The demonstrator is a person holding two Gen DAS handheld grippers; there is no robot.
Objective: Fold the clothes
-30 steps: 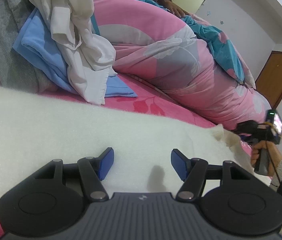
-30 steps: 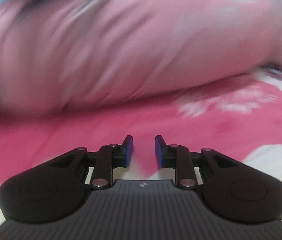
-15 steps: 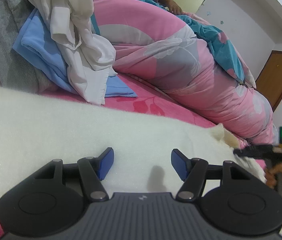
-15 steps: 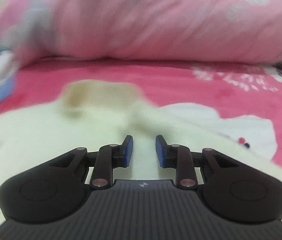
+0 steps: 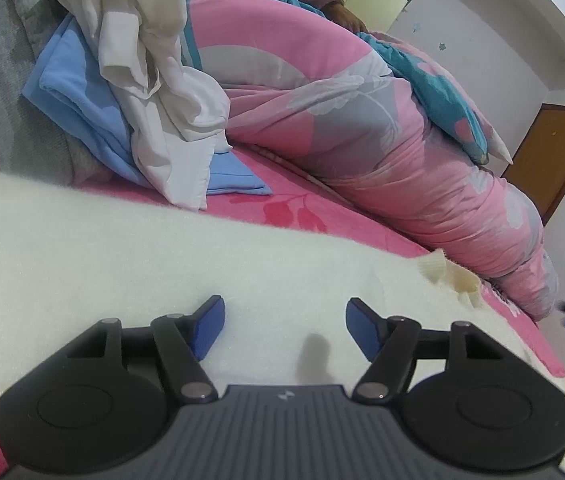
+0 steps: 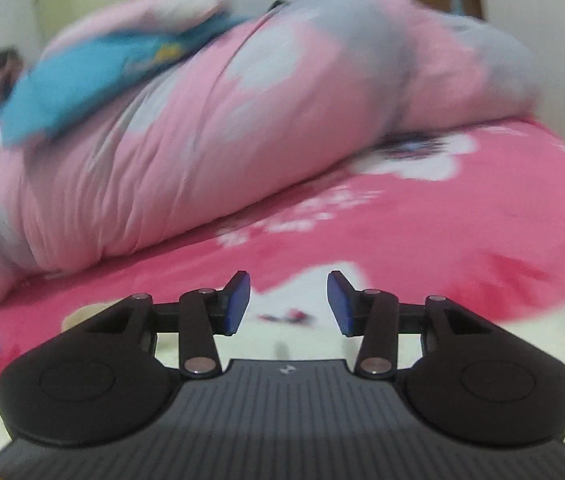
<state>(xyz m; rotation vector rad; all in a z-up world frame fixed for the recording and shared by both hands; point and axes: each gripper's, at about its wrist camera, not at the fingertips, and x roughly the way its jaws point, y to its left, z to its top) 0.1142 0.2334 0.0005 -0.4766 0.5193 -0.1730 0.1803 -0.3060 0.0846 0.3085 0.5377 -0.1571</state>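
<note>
The left gripper (image 5: pixel 284 330) hangs over the cream sweater (image 5: pixel 122 264), jaws parting with nothing between them and not touching the knit. The sweater lies flat along the bed's (image 5: pixel 302 208) near edge, its cuff (image 5: pixel 436 266) toward the quilt (image 5: pixel 362 120); its near part is cut off by the gripper body. The right gripper (image 6: pixel 288 304), its jaws also opening and empty, shows only a blurred strip of sweater (image 6: pixel 502 328) below. Only the left view shows the clothes pile (image 5: pixel 122 80) at the bed's far left corner.
</note>
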